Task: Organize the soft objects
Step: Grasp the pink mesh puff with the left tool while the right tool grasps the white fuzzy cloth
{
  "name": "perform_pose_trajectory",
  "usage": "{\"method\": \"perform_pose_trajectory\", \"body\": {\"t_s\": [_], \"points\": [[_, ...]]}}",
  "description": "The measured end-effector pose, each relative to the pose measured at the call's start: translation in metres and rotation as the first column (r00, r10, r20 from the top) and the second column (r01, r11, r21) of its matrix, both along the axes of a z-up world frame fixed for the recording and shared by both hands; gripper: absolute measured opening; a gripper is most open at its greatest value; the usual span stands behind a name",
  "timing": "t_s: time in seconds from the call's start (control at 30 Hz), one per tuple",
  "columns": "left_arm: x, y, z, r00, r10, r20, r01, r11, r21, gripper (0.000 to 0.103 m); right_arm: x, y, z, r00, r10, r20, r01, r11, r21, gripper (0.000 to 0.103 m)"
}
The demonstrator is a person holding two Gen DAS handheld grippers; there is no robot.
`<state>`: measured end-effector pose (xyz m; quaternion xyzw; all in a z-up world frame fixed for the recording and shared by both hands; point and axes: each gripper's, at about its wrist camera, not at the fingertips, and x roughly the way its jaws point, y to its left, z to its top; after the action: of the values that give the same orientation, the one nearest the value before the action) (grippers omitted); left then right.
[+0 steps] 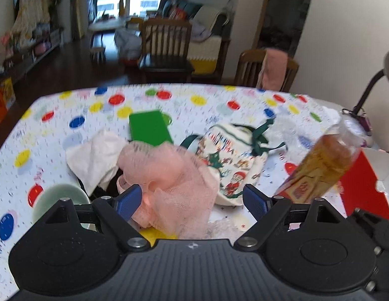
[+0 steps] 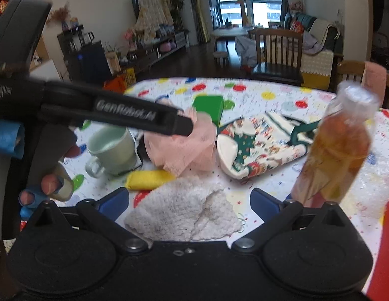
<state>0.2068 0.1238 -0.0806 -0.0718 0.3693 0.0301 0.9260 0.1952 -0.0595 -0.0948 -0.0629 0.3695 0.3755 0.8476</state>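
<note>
A pink mesh cloth (image 1: 169,178) lies bunched on the dotted tablecloth, between the open fingers of my left gripper (image 1: 191,200); it also shows in the right wrist view (image 2: 184,145) under the left gripper's finger (image 2: 144,118). A white cloth (image 1: 94,158) lies to its left. A Christmas-print bag (image 1: 232,160) (image 2: 259,145) lies to its right. A fluffy white cloth (image 2: 184,213) lies between the open fingers of my right gripper (image 2: 189,203). A yellow soft piece (image 2: 149,178) lies beside it.
A pale green mug (image 2: 111,148) (image 1: 58,198) stands at the left. A green block (image 1: 149,128) (image 2: 209,107) lies behind the pink cloth. A bottle of orange liquid (image 2: 337,145) (image 1: 322,160) stands at the right. A red box (image 1: 360,183) and a lamp (image 1: 375,80) are at far right.
</note>
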Motion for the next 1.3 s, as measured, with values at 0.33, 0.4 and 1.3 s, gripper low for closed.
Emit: {"method": "perform_pose_trajectory", "body": {"t_s": [0.33,0.4,1.3], "points": [[0.041,0.015,-0.039,0.99,0.028,-0.136,-0.027,1.0,0.008,0.088,0.015,0.031,-0.038,0.997,0.059,-0.04,-0.062,0.995,-0.078,0.103],[0.048,0.017,-0.046,0.987,0.026,-0.157,-0.025,1.0,0.011,0.088,0.018,0.036,-0.046,0.997,0.062,-0.047,-0.066,0.993,-0.095,0.103],[0.053,0.027,-0.061,0.985,0.065,-0.161,-0.066,0.998,-0.004,0.029,0.018,0.042,-0.061,0.999,0.024,-0.047,-0.03,0.989,-0.143,0.032]]}}
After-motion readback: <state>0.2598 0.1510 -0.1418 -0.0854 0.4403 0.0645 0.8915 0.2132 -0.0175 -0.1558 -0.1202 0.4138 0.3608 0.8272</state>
